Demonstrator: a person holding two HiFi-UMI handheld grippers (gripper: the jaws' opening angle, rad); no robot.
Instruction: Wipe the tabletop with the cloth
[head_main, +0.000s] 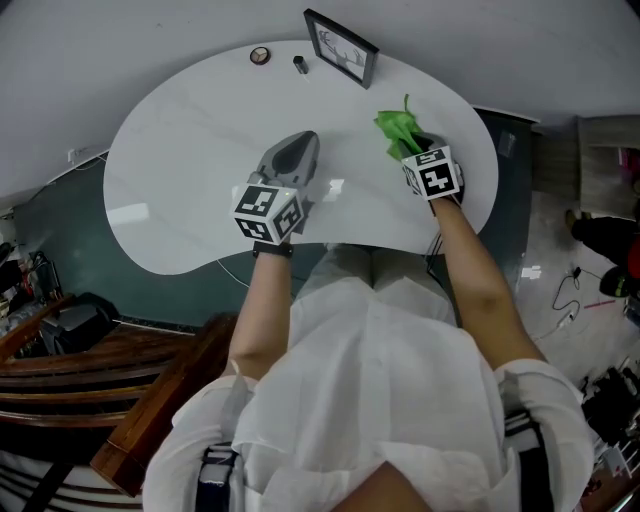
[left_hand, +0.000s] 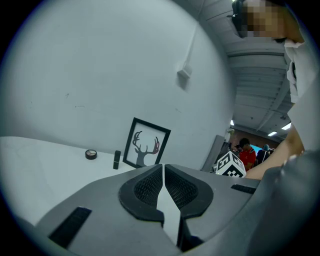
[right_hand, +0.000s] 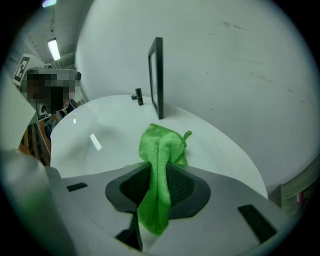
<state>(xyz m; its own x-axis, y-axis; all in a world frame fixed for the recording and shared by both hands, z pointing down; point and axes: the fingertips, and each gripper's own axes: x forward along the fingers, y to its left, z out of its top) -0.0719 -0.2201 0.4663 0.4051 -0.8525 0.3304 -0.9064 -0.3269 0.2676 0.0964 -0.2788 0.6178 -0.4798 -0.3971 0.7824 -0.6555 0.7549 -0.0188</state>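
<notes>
A green cloth is pinched in my right gripper, which is shut on it above the right part of the white oval tabletop. The cloth bunches out past the jaws and a tail hangs back between them. My left gripper hovers over the table's middle with its jaws shut and nothing between them.
A framed deer picture stands at the table's far edge against the white wall. Beside it are a small dark cylinder and a round tin. Dark wooden steps lie at lower left.
</notes>
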